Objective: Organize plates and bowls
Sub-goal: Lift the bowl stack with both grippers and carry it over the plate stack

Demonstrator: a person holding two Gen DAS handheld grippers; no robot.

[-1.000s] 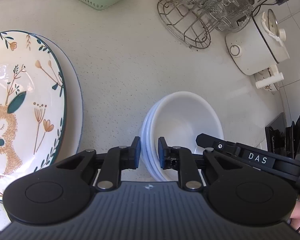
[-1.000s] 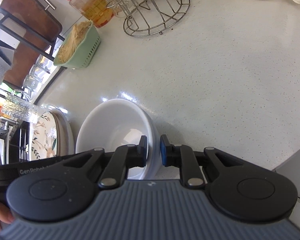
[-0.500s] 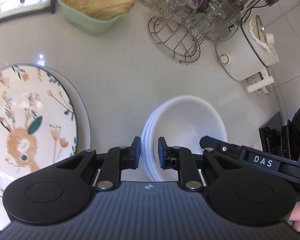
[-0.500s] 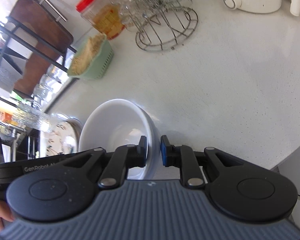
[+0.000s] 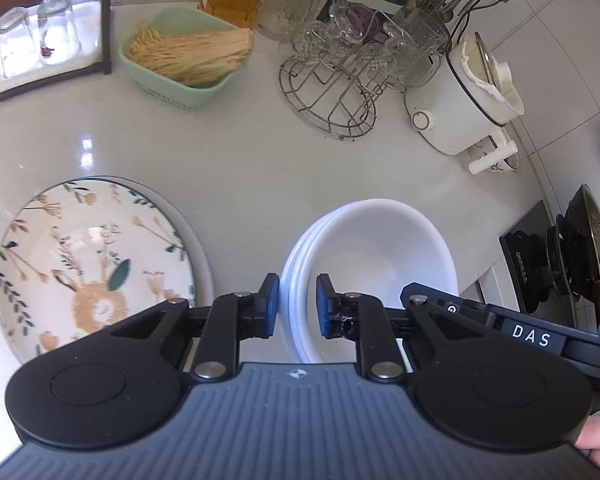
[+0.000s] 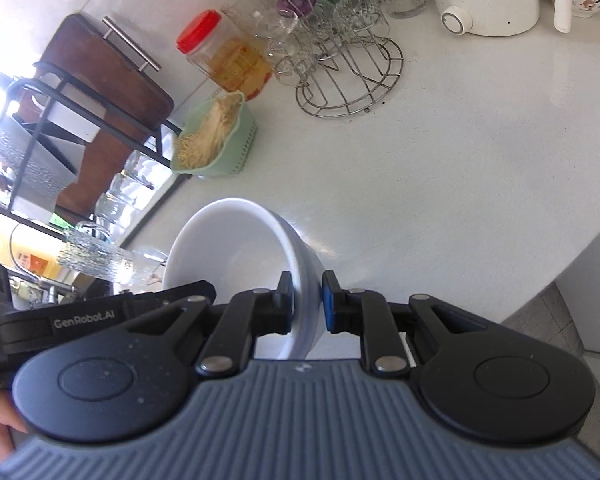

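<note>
A stack of white bowls [image 5: 374, 252] hangs above the pale counter, held from two sides. My left gripper [image 5: 297, 306] is shut on the stack's near-left rim. My right gripper [image 6: 307, 302] is shut on the opposite rim of the white bowls [image 6: 236, 248], which tilt in that view. The other gripper's black arm shows at the edge of each view. A floral plate with a deer drawing [image 5: 88, 256] lies on a larger pale plate [image 5: 198, 248] on the counter, left of the bowls.
A green basket of noodles [image 5: 184, 56], a wire rack with glasses [image 5: 340, 80], a white cooker [image 5: 464, 100] and a red-lidded jar [image 6: 228, 56] line the back. A black shelf with glasses [image 5: 40, 36] stands at the left. The counter edge [image 6: 580, 256] and a stove [image 5: 572, 264] lie to the right.
Both grippers have risen with the bowl stack still held between them. The counter and the floral plate look smaller and farther below, and more of the back clutter has come into view.
</note>
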